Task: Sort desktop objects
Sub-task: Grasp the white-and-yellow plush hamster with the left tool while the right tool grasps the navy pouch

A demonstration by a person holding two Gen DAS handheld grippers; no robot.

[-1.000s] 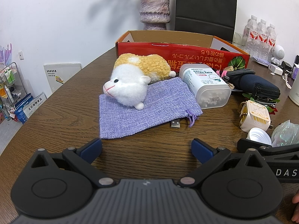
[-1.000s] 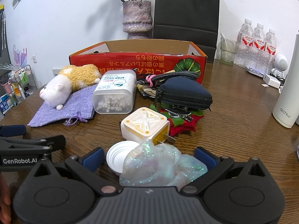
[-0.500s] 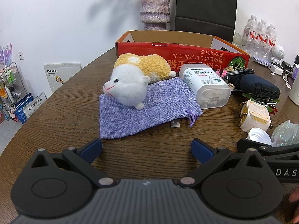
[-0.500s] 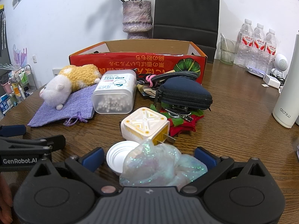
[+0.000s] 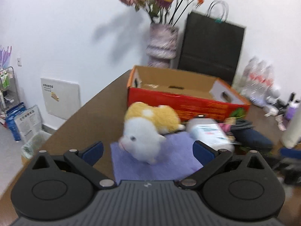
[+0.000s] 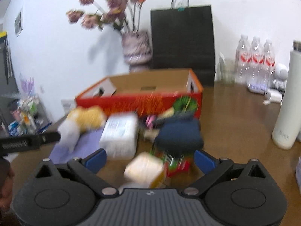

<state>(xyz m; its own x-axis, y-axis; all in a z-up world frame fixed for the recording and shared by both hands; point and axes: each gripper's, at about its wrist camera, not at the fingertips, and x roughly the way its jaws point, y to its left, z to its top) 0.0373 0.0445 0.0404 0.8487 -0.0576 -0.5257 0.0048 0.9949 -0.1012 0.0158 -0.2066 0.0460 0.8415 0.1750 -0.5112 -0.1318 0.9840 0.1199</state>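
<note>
A white and yellow plush toy point(image 5: 148, 130) lies on a purple cloth pouch point(image 5: 160, 163), just ahead of my open, empty left gripper point(image 5: 148, 151). Behind it stands an open red cardboard box point(image 5: 186, 101). A white cotton-swab box point(image 5: 208, 133) and a dark blue zip pouch point(image 5: 252, 137) lie to the right. My right gripper point(image 6: 150, 160) is open and empty above a cream cube charger point(image 6: 144, 171). Ahead of it are the swab box point(image 6: 120, 133), the blue pouch point(image 6: 178, 135), the plush point(image 6: 82, 120) and the red box point(image 6: 143, 98). Both views are blurred.
A vase of dried flowers point(image 5: 161, 45) and a black paper bag point(image 5: 210, 47) stand behind the box. Water bottles point(image 6: 255, 60) and a tall white flask point(image 6: 287, 101) stand at the right. My left gripper's side point(image 6: 30, 141) shows at the left of the right wrist view.
Both grippers have risen from the table and tilted up, so the box's inside now shows. The left has moved closer to the plush. The glittery bag and white cap have dropped out of view.
</note>
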